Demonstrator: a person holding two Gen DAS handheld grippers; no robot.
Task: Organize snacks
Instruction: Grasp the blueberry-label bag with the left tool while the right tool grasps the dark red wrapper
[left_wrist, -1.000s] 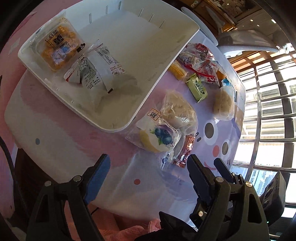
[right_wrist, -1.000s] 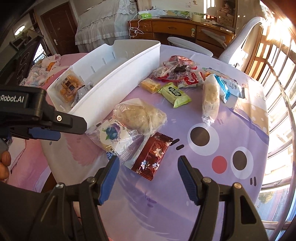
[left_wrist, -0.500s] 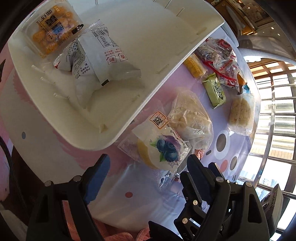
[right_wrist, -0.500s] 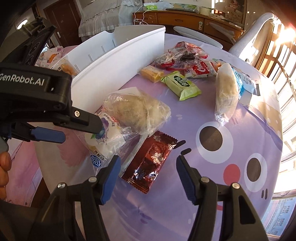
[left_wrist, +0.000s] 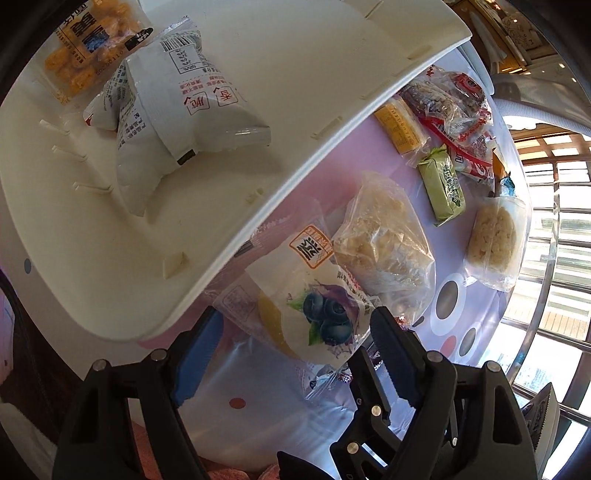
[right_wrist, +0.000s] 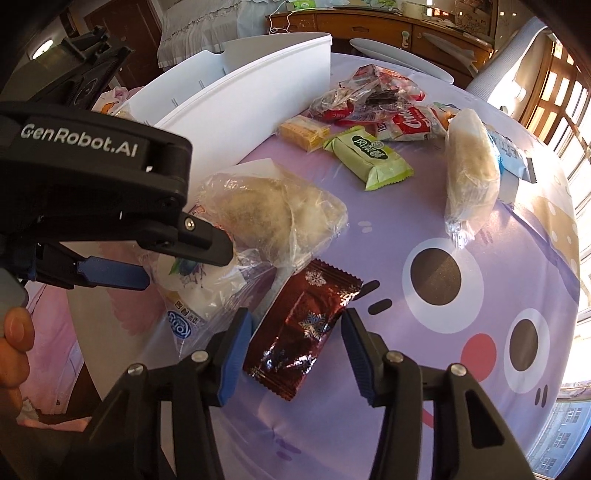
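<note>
A dark red foil packet (right_wrist: 303, 325) lies on the purple cartoon tablecloth. My right gripper (right_wrist: 295, 347) straddles it; its jaws are closing and a thin gap still shows at each blue pad. A clear blueberry-print packet (left_wrist: 314, 306) lies beside the white tray (left_wrist: 295, 177), partly under its rim. My left gripper (left_wrist: 295, 350) stands over this packet with its jaws wide and closing slightly, the pads off the wrapper. From the right wrist view, the left gripper (right_wrist: 177, 269) hovers at the left above the same packet (right_wrist: 195, 291).
The tray holds a white packet (left_wrist: 177, 110) and an orange snack pack (left_wrist: 88, 48). On the cloth lie a clear bag of pale pastry (right_wrist: 273, 214), a green packet (right_wrist: 369, 155), a yellow bar (right_wrist: 303, 131), red wrappers (right_wrist: 369, 96) and a rice-cake bag (right_wrist: 469, 166). A person's fingers (right_wrist: 14, 343) show at the left.
Both grippers have come down closer to the table. The right jaws have narrowed around the red foil packet. The left gripper now brackets the blueberry packet.
</note>
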